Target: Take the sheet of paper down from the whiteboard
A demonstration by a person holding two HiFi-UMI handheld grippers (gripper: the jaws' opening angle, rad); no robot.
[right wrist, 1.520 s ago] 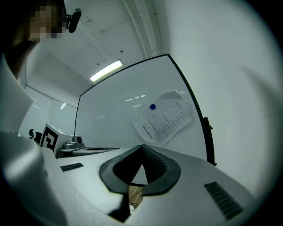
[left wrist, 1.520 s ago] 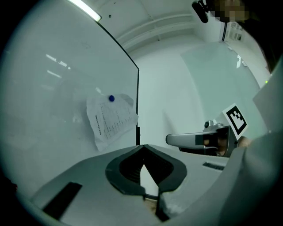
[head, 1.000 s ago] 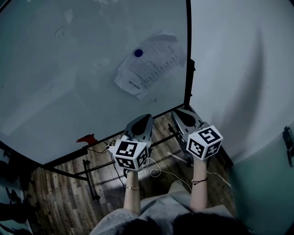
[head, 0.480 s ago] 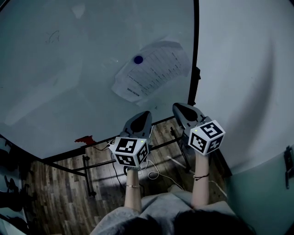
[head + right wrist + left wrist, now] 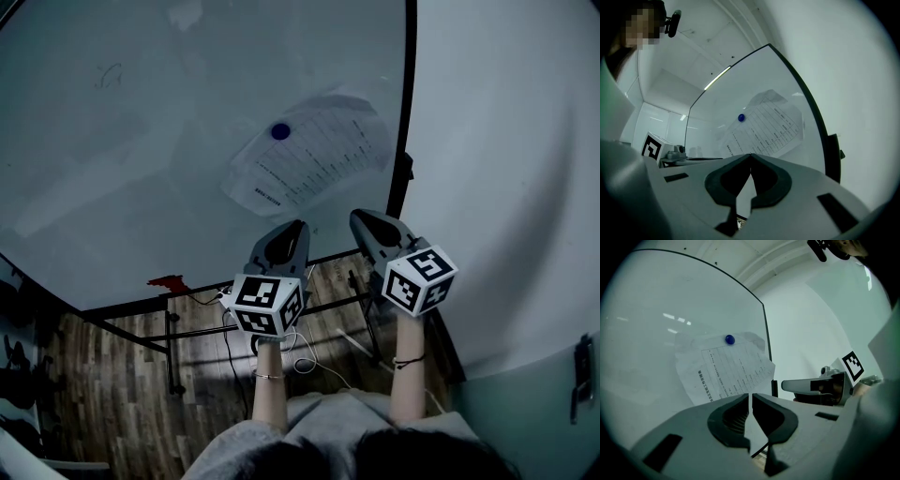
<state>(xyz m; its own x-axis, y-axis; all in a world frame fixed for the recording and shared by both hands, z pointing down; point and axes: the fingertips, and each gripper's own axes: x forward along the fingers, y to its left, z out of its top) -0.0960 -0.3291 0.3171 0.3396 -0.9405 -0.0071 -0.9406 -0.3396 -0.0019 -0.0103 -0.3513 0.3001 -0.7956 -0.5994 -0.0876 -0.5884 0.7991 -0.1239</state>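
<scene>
A printed sheet of paper (image 5: pixel 305 161) hangs crooked on the whiteboard (image 5: pixel 141 169), pinned near its top by a round blue magnet (image 5: pixel 279 131). The same sheet (image 5: pixel 726 369) and magnet (image 5: pixel 730 339) show ahead in the left gripper view, and the sheet (image 5: pixel 764 126) with its magnet (image 5: pixel 741 117) in the right gripper view. My left gripper (image 5: pixel 298 225) is shut and empty, pointing at the board just below the sheet. Beside it on the right, my right gripper (image 5: pixel 358 217) is also shut and empty, a little short of the sheet's lower right edge.
The whiteboard's black frame edge (image 5: pixel 407 103) runs down just right of the sheet, with a plain wall (image 5: pixel 506 141) beyond. A red object (image 5: pixel 169 282) lies on the board's bottom ledge. Cables (image 5: pixel 309 352) trail over the wooden floor (image 5: pixel 122 375) below.
Both grippers have moved forward and slightly up toward the board, closing in under the sheet. Their jaws have stayed shut.
</scene>
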